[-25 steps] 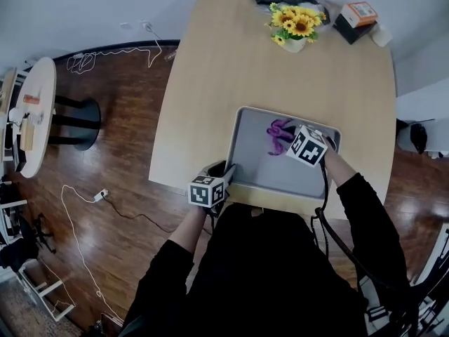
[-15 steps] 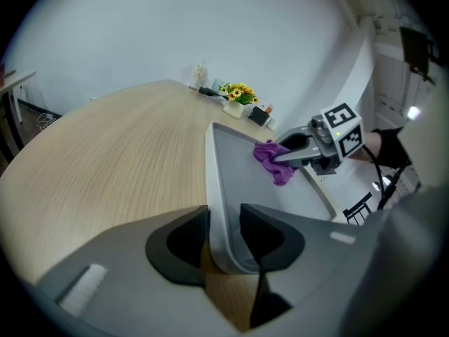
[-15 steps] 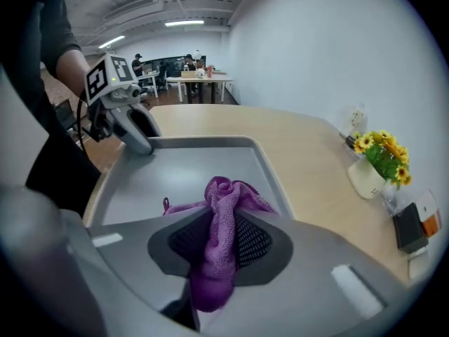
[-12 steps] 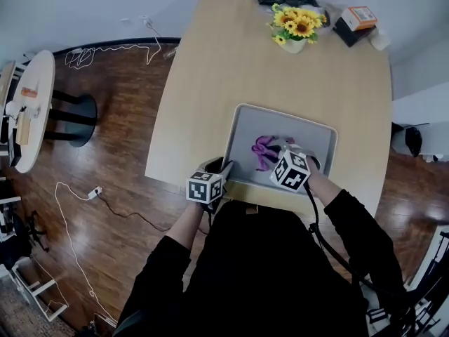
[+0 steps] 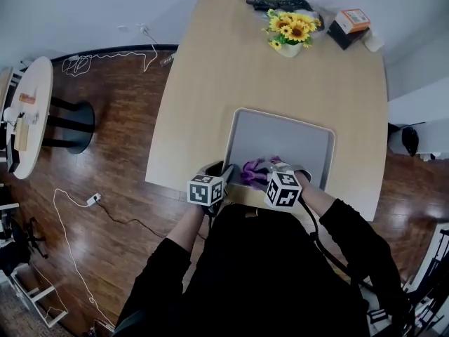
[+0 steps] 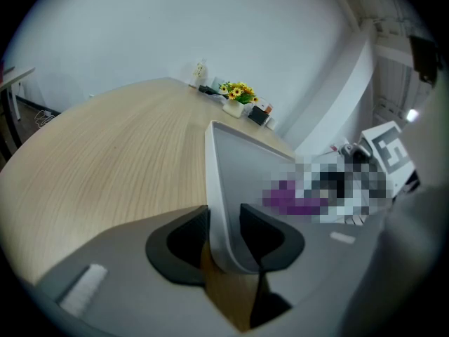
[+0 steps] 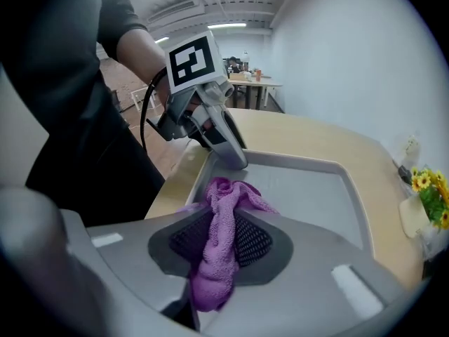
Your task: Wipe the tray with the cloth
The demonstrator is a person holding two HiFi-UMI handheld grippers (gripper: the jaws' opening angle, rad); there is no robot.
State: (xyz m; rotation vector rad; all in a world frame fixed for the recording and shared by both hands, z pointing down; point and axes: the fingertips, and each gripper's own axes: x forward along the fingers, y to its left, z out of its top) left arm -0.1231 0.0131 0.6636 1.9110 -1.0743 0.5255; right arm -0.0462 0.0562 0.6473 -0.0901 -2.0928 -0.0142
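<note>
Head view: right gripper (image 5: pixel 272 170), pinching the cloth (image 5: pixel 252 168), is dragging it down-frame across the tray (image 5: pixel 280 135); left gripper (image 5: pixel 224 173) is clamping the rim, so wiping is advancing.

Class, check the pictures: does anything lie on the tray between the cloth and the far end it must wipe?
Nothing visible: the tray floor beyond the cloth is bare. The left gripper only clamps the near rim.
</note>
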